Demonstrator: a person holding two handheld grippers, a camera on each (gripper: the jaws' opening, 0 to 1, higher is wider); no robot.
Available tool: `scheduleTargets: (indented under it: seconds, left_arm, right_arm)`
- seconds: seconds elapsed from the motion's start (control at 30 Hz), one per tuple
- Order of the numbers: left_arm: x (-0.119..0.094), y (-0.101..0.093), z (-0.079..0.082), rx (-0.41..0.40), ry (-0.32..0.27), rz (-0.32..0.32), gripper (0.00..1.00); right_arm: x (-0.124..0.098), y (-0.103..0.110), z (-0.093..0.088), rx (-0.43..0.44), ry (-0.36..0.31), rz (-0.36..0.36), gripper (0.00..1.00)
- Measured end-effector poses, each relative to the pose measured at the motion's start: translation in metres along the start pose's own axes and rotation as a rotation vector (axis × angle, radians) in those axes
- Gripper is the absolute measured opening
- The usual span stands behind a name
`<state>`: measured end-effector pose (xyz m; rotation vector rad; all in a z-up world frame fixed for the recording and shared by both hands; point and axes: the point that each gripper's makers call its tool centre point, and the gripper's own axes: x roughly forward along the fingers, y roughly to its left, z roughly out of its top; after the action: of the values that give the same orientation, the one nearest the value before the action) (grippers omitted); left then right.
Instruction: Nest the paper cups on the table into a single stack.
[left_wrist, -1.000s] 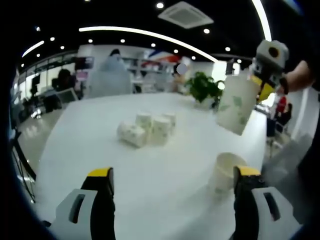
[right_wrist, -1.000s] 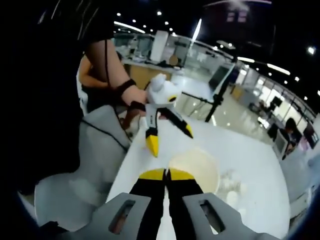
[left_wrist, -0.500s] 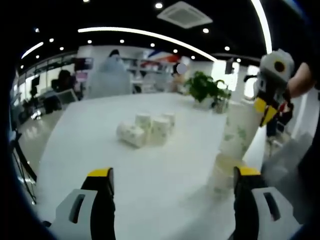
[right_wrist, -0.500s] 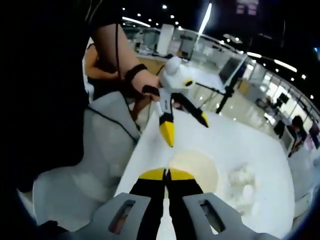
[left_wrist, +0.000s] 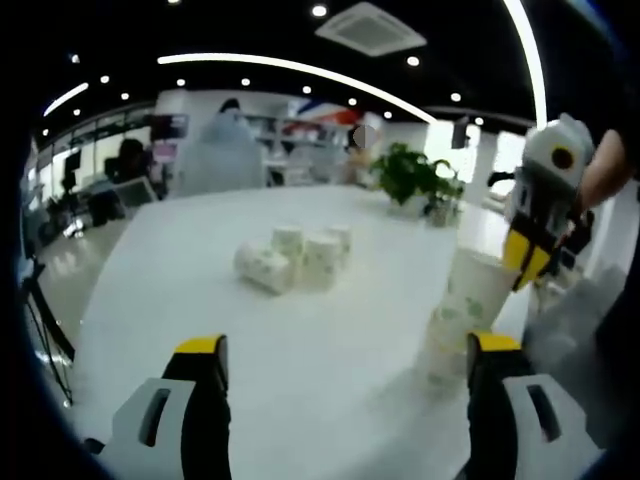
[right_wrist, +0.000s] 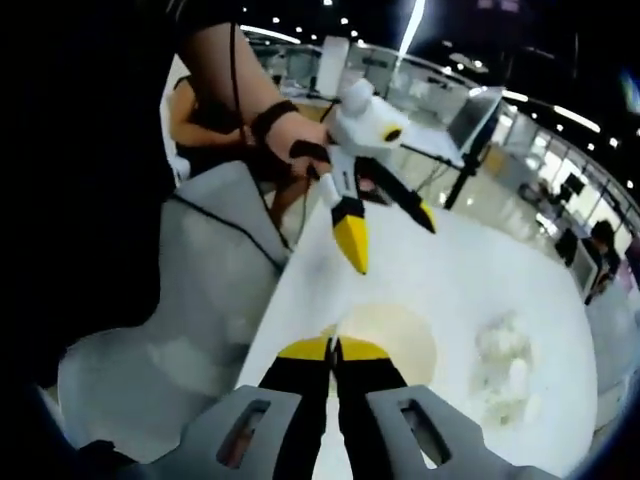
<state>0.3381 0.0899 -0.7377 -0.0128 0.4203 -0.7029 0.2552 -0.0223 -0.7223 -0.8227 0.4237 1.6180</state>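
Mid-table, left gripper view: loose paper cups.

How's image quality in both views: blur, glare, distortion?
Left gripper view: soft overall, cups lack detail, ceiling strips bend with the fisheye, window behind the right gripper blown out. Right gripper view: left side dark and underexposed, table near white, cup rim washed pale, left gripper fairly sharp.

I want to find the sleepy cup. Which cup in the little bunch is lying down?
The patterned cup at the bunch's near-left edge lies on its side. The other cups behind it stand on end.
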Motion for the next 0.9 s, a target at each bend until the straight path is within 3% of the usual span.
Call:
scheduleTargets:
  seconds: [0.23,0.47,0.9]
  left_arm:
    - [0.000,-0.001,-0.003,0.001,0.010,-0.006,0.97]
    - [0.000,-0.001,-0.005,-0.005,0.016,-0.007,0.97]
    - [0.001,-0.001,-0.007,-0.009,0.020,-0.006,0.97]
  right_arm:
    - [0.013,0.001,-0.004,0.013,0.030,0.009,0.00]
    - [0.021,0.002,-0.009,-0.032,0.065,0.027,0.00]
    - [0.026,0.006,-0.016,-0.015,0.079,0.047,0.00]
